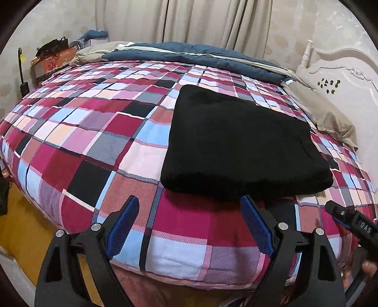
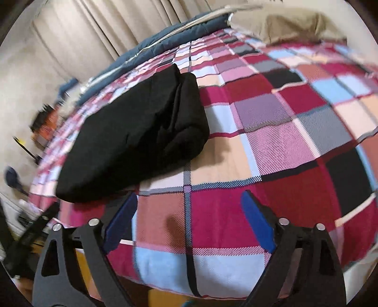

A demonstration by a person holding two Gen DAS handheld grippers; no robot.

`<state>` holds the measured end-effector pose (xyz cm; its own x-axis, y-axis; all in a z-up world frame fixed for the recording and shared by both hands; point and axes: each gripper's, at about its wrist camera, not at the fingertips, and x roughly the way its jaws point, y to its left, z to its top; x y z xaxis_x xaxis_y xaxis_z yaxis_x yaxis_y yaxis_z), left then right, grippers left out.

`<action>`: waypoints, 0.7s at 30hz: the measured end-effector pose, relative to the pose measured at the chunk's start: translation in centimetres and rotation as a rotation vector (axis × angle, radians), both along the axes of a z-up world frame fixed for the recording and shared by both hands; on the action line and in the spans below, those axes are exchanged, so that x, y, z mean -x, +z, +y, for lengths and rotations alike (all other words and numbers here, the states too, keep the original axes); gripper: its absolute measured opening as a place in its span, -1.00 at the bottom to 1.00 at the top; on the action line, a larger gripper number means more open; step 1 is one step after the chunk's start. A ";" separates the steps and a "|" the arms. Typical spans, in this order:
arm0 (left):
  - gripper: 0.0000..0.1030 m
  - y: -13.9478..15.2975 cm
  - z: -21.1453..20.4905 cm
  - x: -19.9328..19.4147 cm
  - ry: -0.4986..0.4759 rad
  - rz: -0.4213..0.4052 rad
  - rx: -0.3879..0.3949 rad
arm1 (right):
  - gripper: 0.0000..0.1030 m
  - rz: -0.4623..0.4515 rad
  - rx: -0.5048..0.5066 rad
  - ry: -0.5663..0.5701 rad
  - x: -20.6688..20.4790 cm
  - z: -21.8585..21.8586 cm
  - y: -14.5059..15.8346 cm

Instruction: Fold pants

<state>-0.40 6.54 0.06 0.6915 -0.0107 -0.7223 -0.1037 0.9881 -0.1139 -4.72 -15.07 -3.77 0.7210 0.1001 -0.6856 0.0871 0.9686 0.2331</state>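
Observation:
Black pants point(image 1: 238, 144) lie folded into a thick rectangular stack on the plaid bedspread point(image 1: 99, 132). My left gripper point(image 1: 190, 200) is open over the bed's near edge, just short of the stack's front edge, with nothing between its blue pads point(image 1: 122, 226). In the right wrist view the same folded pants point(image 2: 137, 132) lie to the upper left, their layered fold edges facing right. My right gripper point(image 2: 190, 196) is open above the bedspread point(image 2: 271, 118), its left fingertip close to the stack's near corner, holding nothing. The other gripper point(image 1: 352, 222) shows at the lower right of the left wrist view.
A blue quilt point(image 1: 189, 54) and beige pillows point(image 1: 330, 115) line the far side of the bed. The white headboard point(image 1: 342, 70) is at right. Boxes with a black bag point(image 1: 49, 59) stand by the far left corner. Curtains point(image 1: 200, 21) hang behind. Wooden floor point(image 1: 21, 224) lies below the bed edge.

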 end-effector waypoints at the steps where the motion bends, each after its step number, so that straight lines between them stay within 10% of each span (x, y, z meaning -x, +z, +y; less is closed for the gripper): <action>1: 0.67 0.0 -0.1 0.1 -0.003 -0.001 -0.005 | 0.76 -0.002 0.023 -0.001 0.1 0.4 0.0; 21: 0.67 0.9 -1.5 0.6 -0.029 -0.032 -0.038 | 0.77 -0.012 0.100 0.022 0.9 2.7 0.8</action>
